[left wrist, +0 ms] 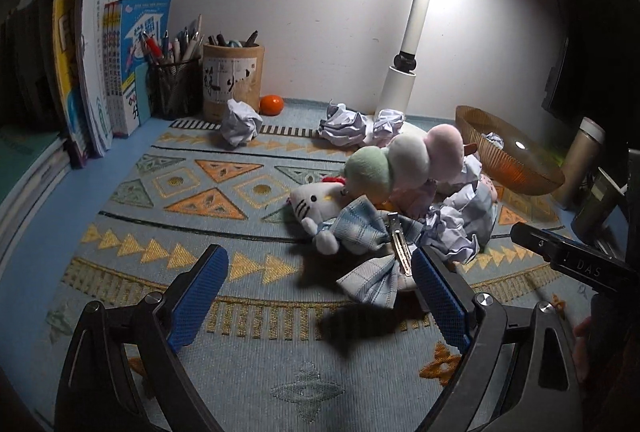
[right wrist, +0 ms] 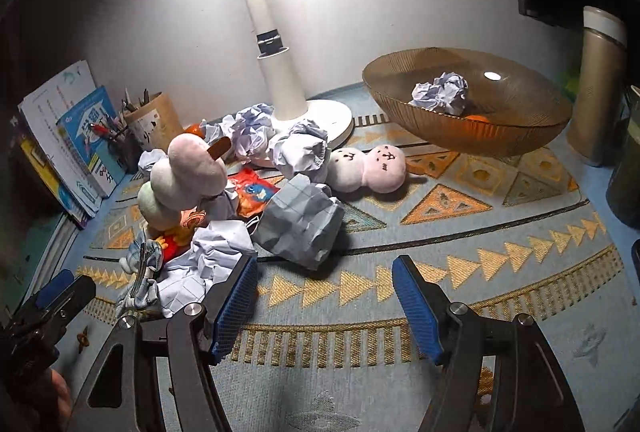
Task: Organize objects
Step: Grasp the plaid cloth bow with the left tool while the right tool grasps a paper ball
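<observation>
In the left wrist view my left gripper stands open over the patterned mat. A blue plaid bow clip lies just inside its right finger, and neither pad presses on it. Behind the bow lie a white cat plush, a three-ball dango plush and crumpled paper. In the right wrist view my right gripper is open with nothing between its fingers. A grey crumpled paper sits just ahead of it. An amber bowl at the back right holds a paper ball and an orange.
A white lamp base stands at the back, ringed by paper balls. A pink and white bunny plush lies near the bowl. Books, two pen holders and an orange stand back left. A tall flask stands far right.
</observation>
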A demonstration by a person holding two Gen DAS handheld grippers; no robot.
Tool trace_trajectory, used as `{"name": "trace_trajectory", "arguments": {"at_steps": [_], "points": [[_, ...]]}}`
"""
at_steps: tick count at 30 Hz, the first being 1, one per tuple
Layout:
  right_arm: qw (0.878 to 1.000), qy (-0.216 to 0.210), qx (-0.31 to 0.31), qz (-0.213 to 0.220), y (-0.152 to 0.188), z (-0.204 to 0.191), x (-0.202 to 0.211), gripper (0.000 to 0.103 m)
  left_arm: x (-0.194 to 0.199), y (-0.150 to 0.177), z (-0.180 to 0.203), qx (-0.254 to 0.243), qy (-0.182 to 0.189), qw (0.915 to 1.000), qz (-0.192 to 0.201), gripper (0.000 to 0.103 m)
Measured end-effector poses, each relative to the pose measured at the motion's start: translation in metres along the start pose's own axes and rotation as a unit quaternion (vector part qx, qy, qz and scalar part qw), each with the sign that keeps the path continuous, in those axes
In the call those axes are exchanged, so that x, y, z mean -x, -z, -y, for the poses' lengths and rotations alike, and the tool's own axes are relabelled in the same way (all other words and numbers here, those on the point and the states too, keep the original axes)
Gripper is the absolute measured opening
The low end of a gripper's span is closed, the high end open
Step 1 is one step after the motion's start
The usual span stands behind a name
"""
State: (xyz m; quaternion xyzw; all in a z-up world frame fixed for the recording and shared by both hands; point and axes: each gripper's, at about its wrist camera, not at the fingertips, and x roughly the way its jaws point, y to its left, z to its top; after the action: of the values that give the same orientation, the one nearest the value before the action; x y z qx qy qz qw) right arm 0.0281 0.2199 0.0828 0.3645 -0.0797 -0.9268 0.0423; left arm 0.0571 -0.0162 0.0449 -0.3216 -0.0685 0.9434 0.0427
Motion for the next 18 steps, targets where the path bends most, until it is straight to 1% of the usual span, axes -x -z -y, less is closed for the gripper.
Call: {"name": "trace_trajectory", "arguments": {"at_steps": [2,3,4,5,8,13,15,18], "points": [[1.0,0.004,0.013,0.006,0.005,-0.002,-0.004,0.068,-0.011,0.005,-0.004,0.016,0.005,0.9998,-0.01,0.093],[1.0,0.006,0.012,-0.003,0.006,-0.002,-0.008,0.069,-0.015,0.008,-0.005,0.016,0.003,0.9996,-0.021,0.092],[1.0,0.003,0.01,-0.008,0.006,-0.001,-0.01,0.069,-0.016,0.008,-0.004,0.012,0.0,0.9996,-0.024,0.092],[1.0,0.001,0.008,-0.008,0.006,0.0,-0.01,0.069,-0.015,0.009,-0.003,0.01,0.001,0.9998,-0.018,0.093],[1.0,-0.006,0.005,-0.013,0.006,0.002,-0.013,0.069,-0.016,0.009,-0.003,0.007,0.011,0.9997,-0.022,0.093],[1.0,-0.012,0.011,-0.013,0.006,-0.001,-0.012,0.069,-0.011,0.009,0.001,-0.001,0.025,0.9996,-0.015,0.092],[0.999,-0.029,0.019,-0.021,0.004,-0.004,-0.013,0.069,-0.01,0.008,0.006,-0.013,0.036,0.9991,-0.018,0.092],[0.995,-0.081,0.024,-0.045,-0.002,-0.012,-0.017,0.069,-0.007,0.005,0.016,-0.023,0.072,0.9968,-0.026,0.09]]}}
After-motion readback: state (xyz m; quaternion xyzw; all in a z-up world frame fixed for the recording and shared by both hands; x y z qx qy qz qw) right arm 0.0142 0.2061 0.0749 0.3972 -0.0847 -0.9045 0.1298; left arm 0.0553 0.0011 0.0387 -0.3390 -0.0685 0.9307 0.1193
